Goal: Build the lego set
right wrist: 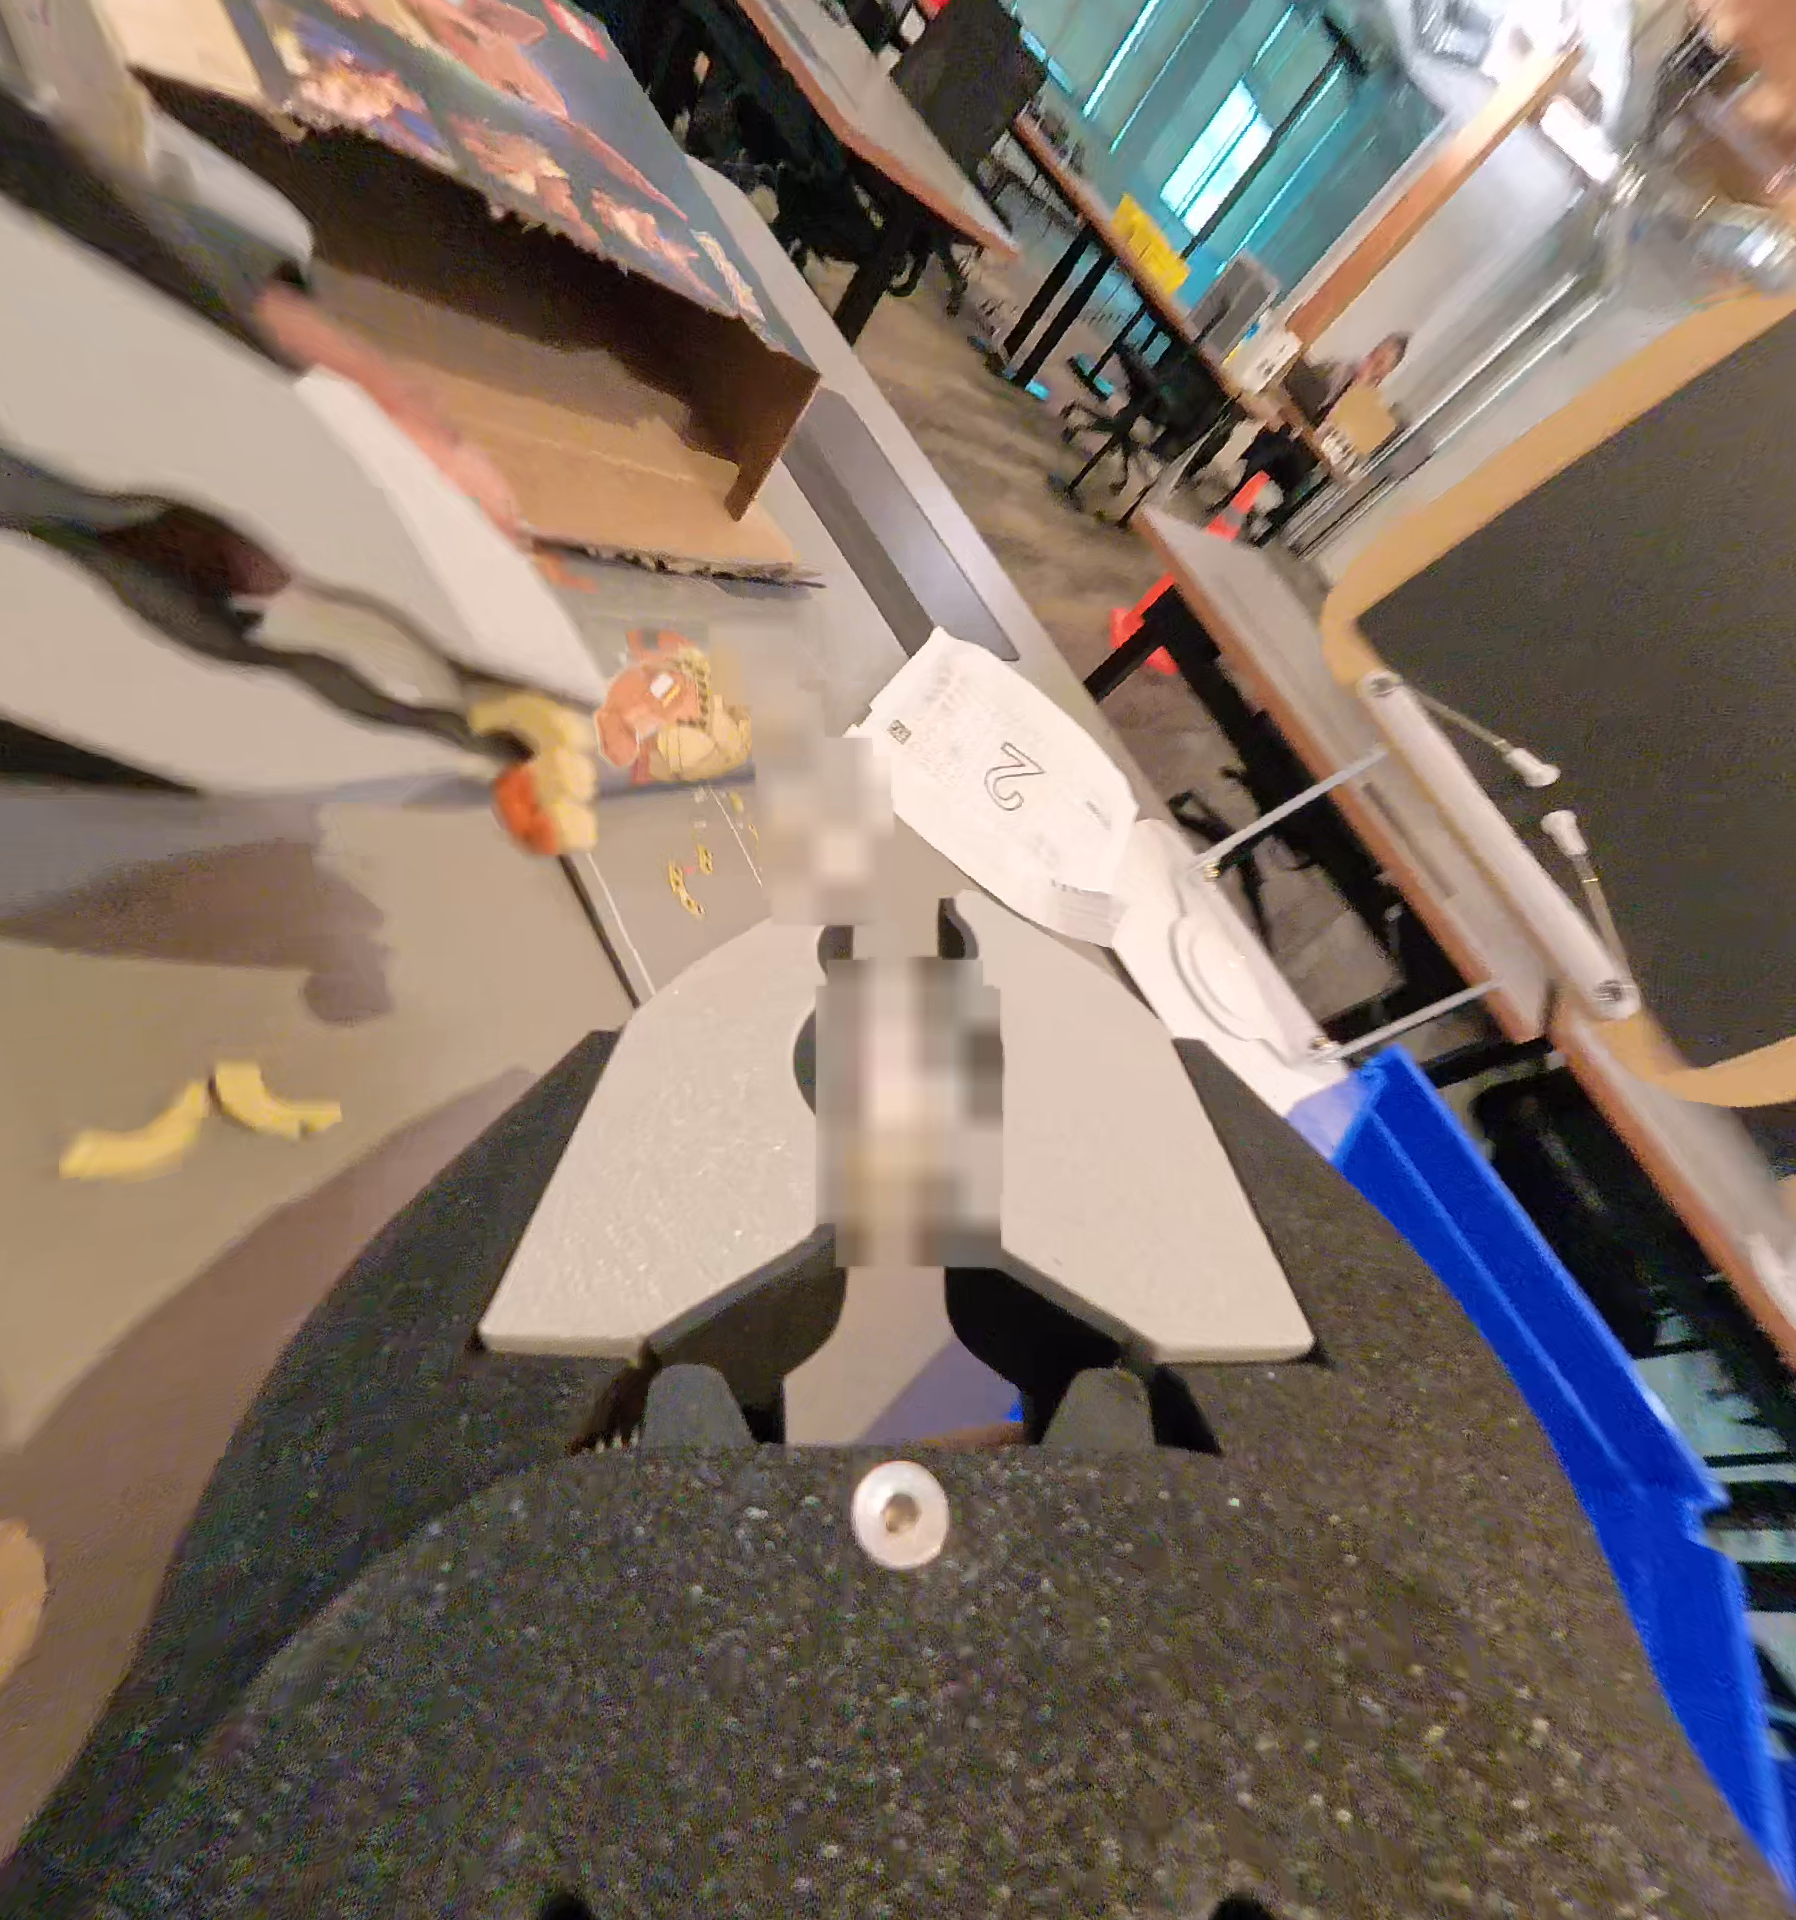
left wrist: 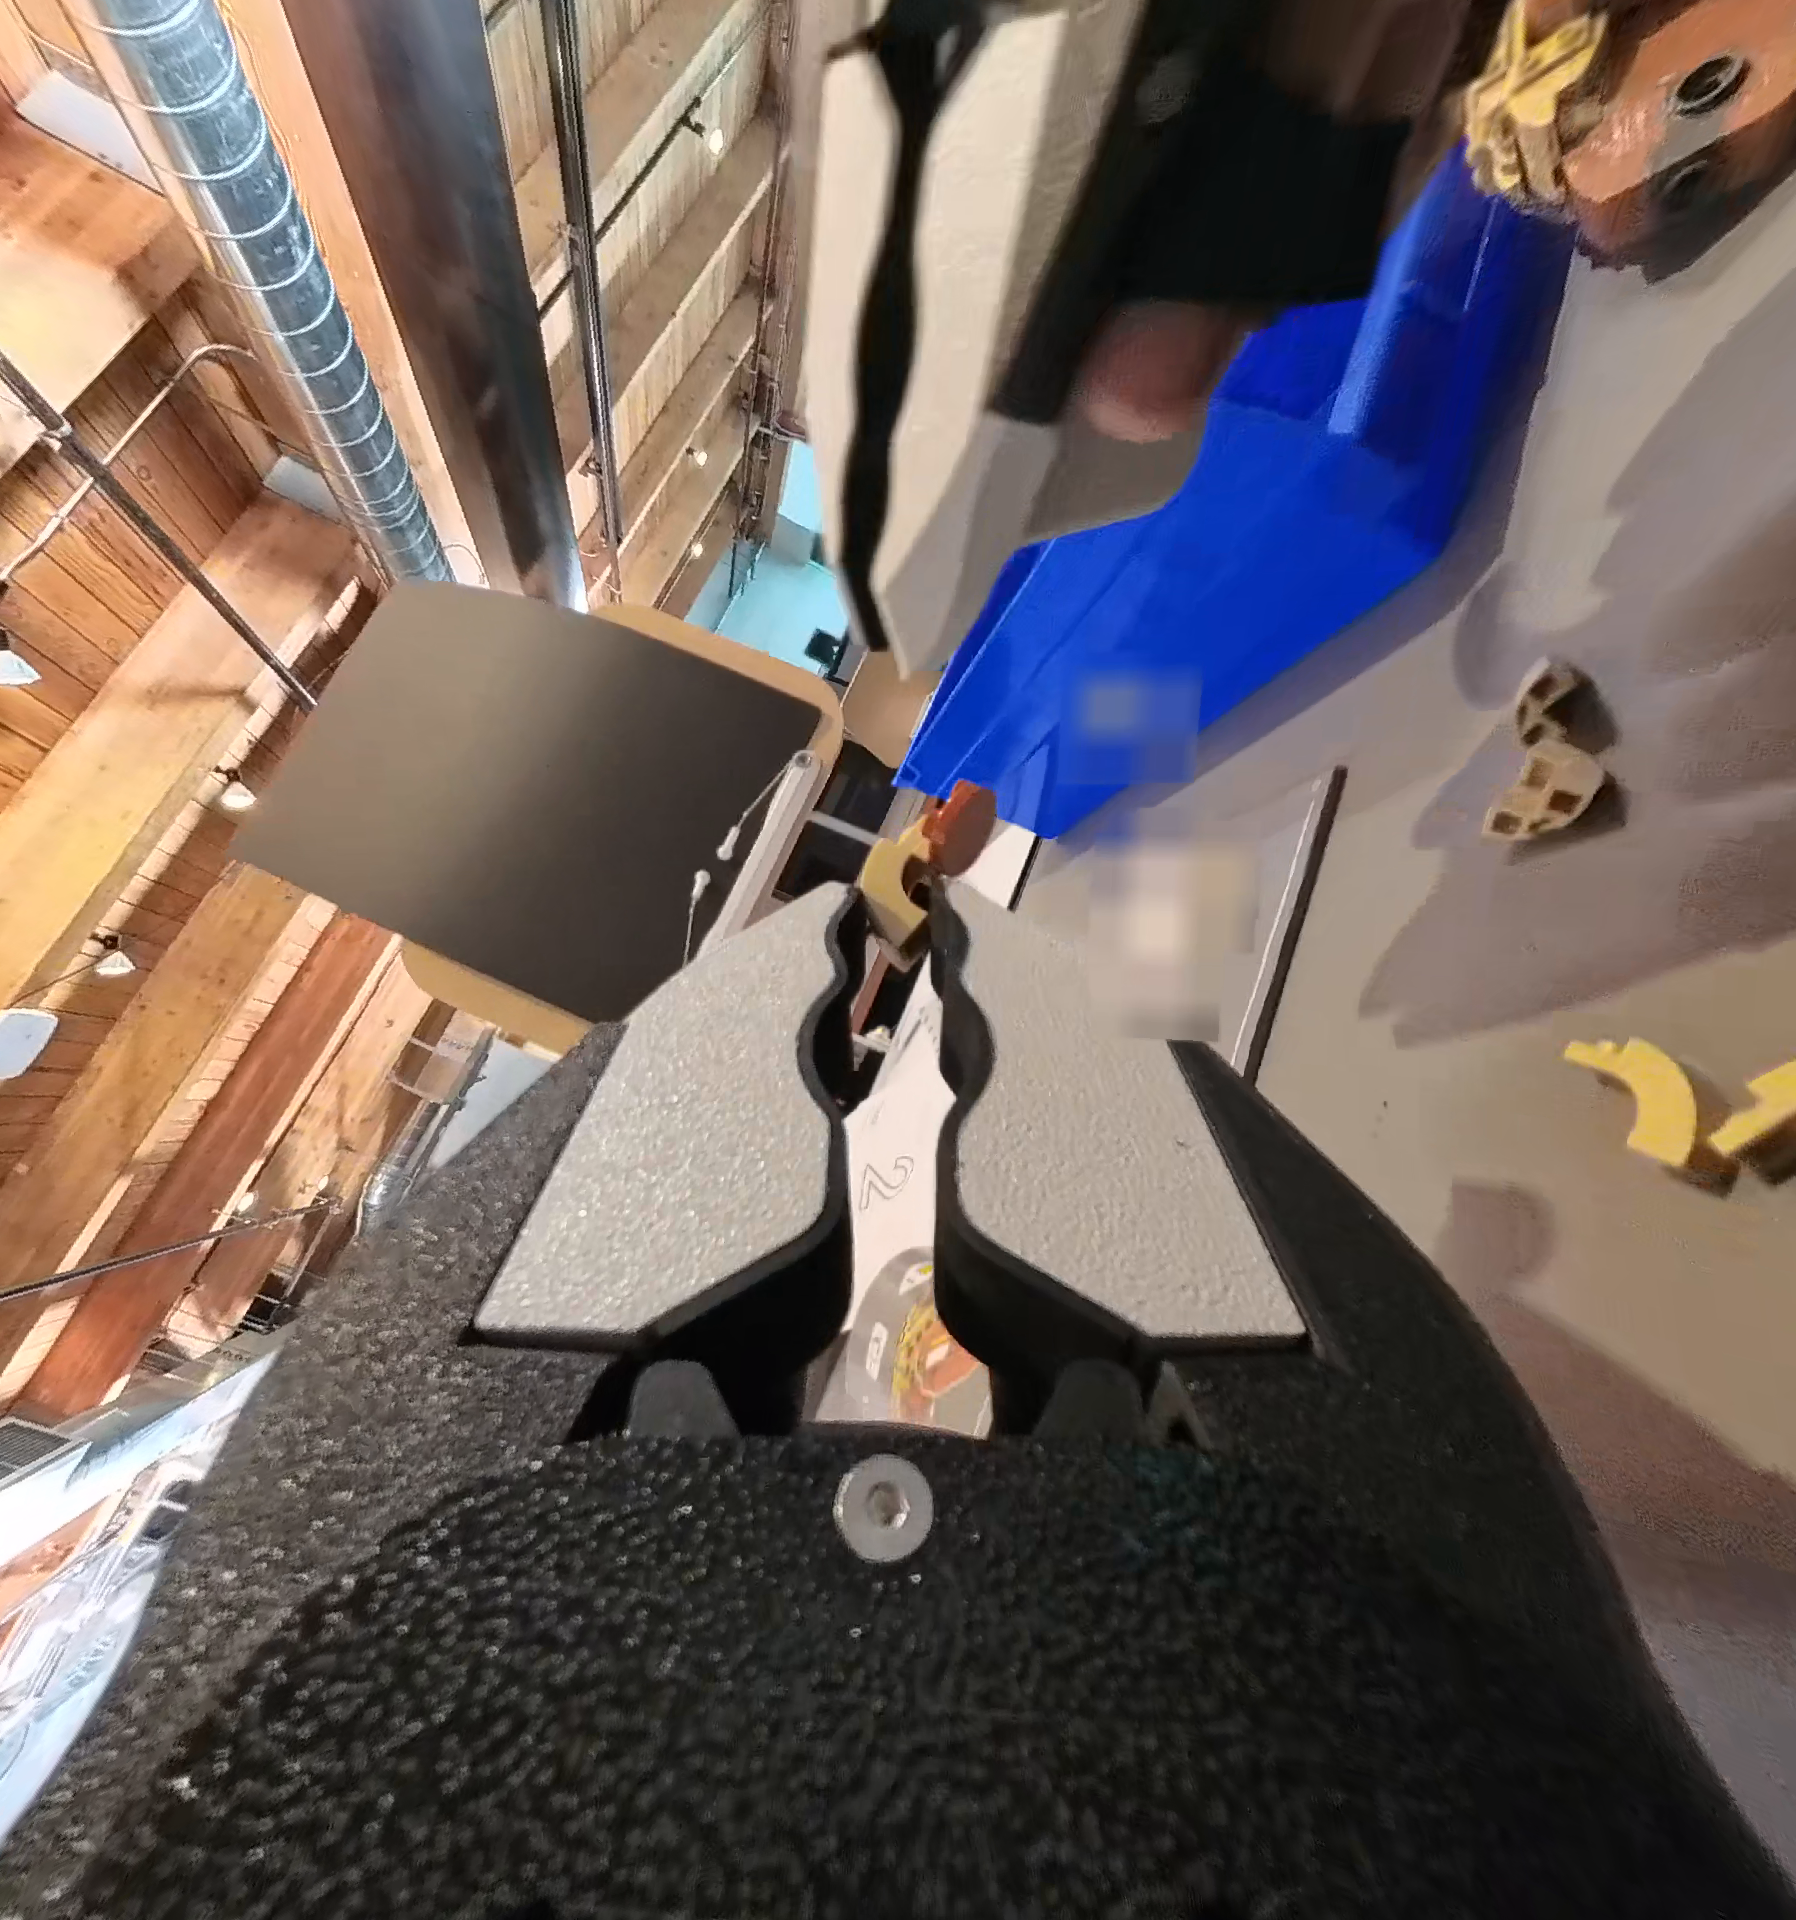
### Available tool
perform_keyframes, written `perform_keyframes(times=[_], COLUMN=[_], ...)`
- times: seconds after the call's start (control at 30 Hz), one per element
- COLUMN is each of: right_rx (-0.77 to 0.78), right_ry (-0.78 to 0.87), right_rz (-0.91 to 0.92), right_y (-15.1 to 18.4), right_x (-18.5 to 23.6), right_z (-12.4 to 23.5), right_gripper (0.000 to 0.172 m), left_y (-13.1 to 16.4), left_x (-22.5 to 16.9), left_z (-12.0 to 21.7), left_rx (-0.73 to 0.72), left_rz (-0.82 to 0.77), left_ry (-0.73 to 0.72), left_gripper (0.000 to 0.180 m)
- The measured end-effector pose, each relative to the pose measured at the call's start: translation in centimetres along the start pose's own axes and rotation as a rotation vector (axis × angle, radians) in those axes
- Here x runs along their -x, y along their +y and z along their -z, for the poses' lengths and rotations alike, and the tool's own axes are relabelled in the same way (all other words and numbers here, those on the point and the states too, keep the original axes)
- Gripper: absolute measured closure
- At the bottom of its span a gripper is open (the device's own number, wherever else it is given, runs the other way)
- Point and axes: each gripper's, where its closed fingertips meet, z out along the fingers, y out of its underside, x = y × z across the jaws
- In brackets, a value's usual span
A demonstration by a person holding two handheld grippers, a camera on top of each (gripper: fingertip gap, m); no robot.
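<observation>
My left gripper point(left wrist: 889, 914) is shut on a small toy-brick piece point(left wrist: 899, 883), tan with a round brown-orange part at its far end. It holds the piece in the air above the grey table point(left wrist: 1652, 468). In the right wrist view the left gripper point(right wrist: 489, 727) shows at the left with the same piece point(right wrist: 551, 779) at its tips. My right gripper point(right wrist: 894, 935) is open with nothing seen between its fingers; a mosaic patch covers part of the gap. It also shows in the left wrist view point(left wrist: 878, 623), above and beyond the left gripper.
A blue bin point(left wrist: 1237, 623) stands on the table. Two yellow curved pieces point(left wrist: 1652, 1101) and two tan pieces point(left wrist: 1548, 748) lie loose. A brown brick assembly point(left wrist: 1652, 104) sits farther off. A picture booklet point(right wrist: 686, 727), a white paper bag point(right wrist: 1008, 790) and an open cardboard box point(right wrist: 561, 364) lie beyond. The tips of one gripper are about 6 centimetres away from the tips of the other.
</observation>
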Motion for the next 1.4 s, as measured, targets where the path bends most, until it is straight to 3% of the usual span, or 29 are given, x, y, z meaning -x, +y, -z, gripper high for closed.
perform_keyframes(times=[0.1,0.17,0.33,0.47,0.6,0.7,0.8,0.9,0.97,1.1,1.2,1.4], right_rx=[0.055,0.141,0.479,0.603,0.655,0.629,0.601,0.339,0.158,-0.099,-0.204,-0.293], right_ry=[-0.044,-0.055,0.043,0.006,-0.045,-0.097,-0.144,-0.281,-0.262,-0.057,0.124,0.421], right_rz=[-0.121,-0.188,-0.269,-0.447,-0.531,-0.573,-0.558,-0.548,-0.413,-0.027,0.192,0.422], right_y=[-0.7,0.4,8.6,13.3,15.4,15.1,14.0,8.2,4.5,-0.2,-2.2,-4.4], right_x=[-0.8,-1.6,-6.1,-7.4,-7.2,-6.5,-5.2,-2.4,-1.3,0.6,2.1,2.7], right_z=[-3.7,-7.4,-16.2,-19.0,-19.9,-20.3,-19.6,-17.1,-14.0,-7.0,-2.7,2.7], right_gripper=[0.145,0.138,0.129,0.127,0.132,0.164,0.164,0.164,0.164,0.164,0.164,0.165], left_y=[0.9,1.6,3.0,3.0,2.1,2.0,2.6,3.4,3.7,3.2,1.4,-2.9], left_x=[0.4,0.7,1.8,2.9,3.1,2.4,2.1,2.3,2.6,3.1,3.1,2.6], left_z=[0.9,1.6,3.2,4.0,4.1,3.9,3.6,3.5,3.4,3.0,2.4,1.4], left_rx=[-0.003,0.0,0.009,0.004,-0.02,-0.025,-0.009,0.018,0.033,0.038,0.015,-0.044], left_rz=[0.022,0.038,0.084,0.112,0.106,0.119,0.145,0.167,0.192,0.258,0.299,0.325], left_ry=[0.0,0.005,-0.001,-0.026,-0.029,-0.001,0.01,0.003,-0.013,-0.055,-0.078,-0.103], left_gripper=[0.17,0.169,0.17,0.17,0.17,0.17,0.17,0.17,0.17,0.17,0.17,0.17])
